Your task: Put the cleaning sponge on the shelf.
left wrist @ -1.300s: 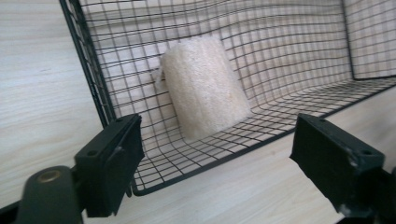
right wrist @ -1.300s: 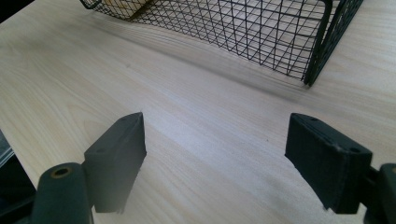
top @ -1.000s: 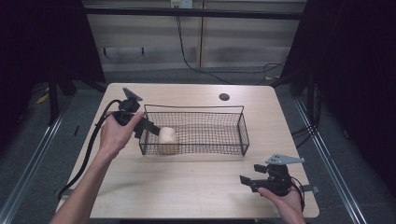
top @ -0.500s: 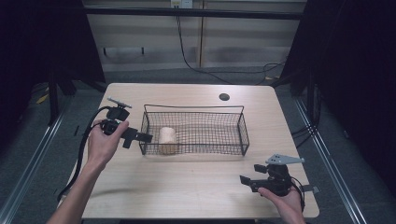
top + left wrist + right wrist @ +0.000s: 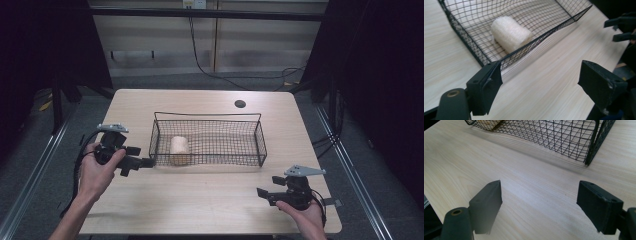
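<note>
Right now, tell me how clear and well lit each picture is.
High view: table evenly lit, surroundings dark, roll soft. Left gripper view: basket wires bow from lens distortion; its near jaws slightly blurred. Right gripper view: bright table, the basket casts a soft shadow toward the camera.

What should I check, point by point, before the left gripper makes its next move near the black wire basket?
1. Pale cylindrical roll lies inside the black wire basket, at its left end: ok.
2. Left gripper jaws apart, nothing between them: ok.
3. Left gripper outside the basket, beside its left end; touching the wire or not: cannot tell.
4. Right gripper jaws apart, empty, over bare light wooden table: ok.
5. Basket stands flat on the table: ok.
6. Other gripper away from the basket, at the near right corner: ok.
</note>
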A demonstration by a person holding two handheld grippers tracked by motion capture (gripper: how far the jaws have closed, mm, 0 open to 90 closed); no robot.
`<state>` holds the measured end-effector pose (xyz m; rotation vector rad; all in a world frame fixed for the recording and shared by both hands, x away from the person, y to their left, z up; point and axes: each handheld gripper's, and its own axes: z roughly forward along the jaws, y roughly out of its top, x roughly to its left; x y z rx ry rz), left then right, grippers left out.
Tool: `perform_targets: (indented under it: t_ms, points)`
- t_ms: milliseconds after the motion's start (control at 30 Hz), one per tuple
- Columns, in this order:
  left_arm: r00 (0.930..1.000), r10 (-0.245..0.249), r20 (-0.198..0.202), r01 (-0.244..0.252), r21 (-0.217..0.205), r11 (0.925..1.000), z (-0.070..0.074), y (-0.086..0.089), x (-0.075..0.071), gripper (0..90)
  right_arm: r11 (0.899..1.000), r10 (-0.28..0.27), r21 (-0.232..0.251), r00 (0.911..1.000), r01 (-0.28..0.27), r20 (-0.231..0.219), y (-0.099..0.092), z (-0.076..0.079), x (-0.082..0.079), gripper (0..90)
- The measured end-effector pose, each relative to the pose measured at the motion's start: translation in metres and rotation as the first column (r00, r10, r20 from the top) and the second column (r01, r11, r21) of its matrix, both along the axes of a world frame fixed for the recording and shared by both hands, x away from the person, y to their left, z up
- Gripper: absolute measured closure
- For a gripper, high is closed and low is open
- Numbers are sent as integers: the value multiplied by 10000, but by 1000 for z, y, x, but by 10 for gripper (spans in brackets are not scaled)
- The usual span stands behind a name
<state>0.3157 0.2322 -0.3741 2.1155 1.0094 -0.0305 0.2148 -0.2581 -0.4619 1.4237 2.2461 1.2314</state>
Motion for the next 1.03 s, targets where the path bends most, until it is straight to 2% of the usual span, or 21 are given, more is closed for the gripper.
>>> perform_targets:
  t_ms: [33,167,267,333,400,500,567,600,633,667,733,867,967,1033]
  points:
    - [9999,122,53,-122,-99,9999,-3,1,-3,183,10000,-1,6,10000,1,-3,0,0,0,199]
    - [9998,81,199,-73,-388,9992,-13,9,-15,173,10000,21,9,10000,-21,-13,0,0,0,198]
    - [9996,139,255,-132,-271,9995,-19,14,-22,165,10000,-5,6,10000,5,-14,0,0,0,198]
    - [9999,-102,33,103,-283,9995,-24,17,-25,165,10000,-5,-14,10000,5,-35,1,0,0,198]
    - [9999,37,151,-36,-95,9999,-30,19,-31,165,10000,-11,-12,10000,11,-39,1,0,0,198]
    - [9999,140,15,-140,-145,9998,-39,23,-40,164,10000,11,-26,10000,-11,-10,1,0,1,198]
    - [9997,231,105,-233,188,9996,-43,26,-46,165,10000,11,8,10000,-11,-26,1,0,1,197]
    - [9989,458,31,-459,300,9985,-46,26,-49,165,10000,0,-23,10000,0,-17,1,0,1,198]
    - [9989,401,-260,-394,262,9989,-49,28,-50,164,10000,-15,-51,10000,15,-24,1,0,1,201]
    - [9987,464,-190,-463,95,9989,-52,30,-53,165,10000,-18,-70,10000,17,-30,1,-1,1,200]
    - [9982,589,-82,-586,277,9979,-57,32,-58,164,10000,-12,-91,10000,12,-24,2,0,1,201]
    - [9983,510,-273,-522,-445,9976,-71,40,-72,164,9999,34,-126,10000,-34,-7,2,-1,1,200]
    - [9985,525,-148,-533,-633,9966,-78,44,-79,165,9999,7,-151,10000,-6,45,2,-2,1,200]
    - [9984,522,-203,-534,-632,9966,-82,44,-80,165,9996,-38,-284,10000,37,-17,1,-3,2,199]
